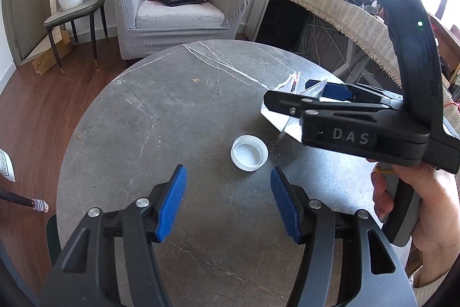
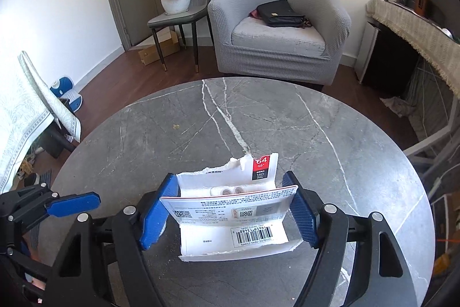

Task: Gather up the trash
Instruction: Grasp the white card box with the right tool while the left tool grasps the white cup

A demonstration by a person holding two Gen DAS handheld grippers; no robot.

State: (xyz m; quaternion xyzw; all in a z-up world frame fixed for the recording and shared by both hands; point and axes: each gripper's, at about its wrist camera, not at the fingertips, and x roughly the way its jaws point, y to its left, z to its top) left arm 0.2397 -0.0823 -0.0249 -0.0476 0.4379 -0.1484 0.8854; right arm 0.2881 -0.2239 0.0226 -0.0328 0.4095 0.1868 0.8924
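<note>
torn card packaging [image 2: 233, 209] sat between the right tool [image 2: 230, 209] pads, clamped at its sides, over the bench's [image 2: 258, 120] near part | white bottle cap [image 1: 249, 152] lay open side up near the bench centre; left tool [image 1: 228, 200] spread wide, empty, just short of the cap
</note>
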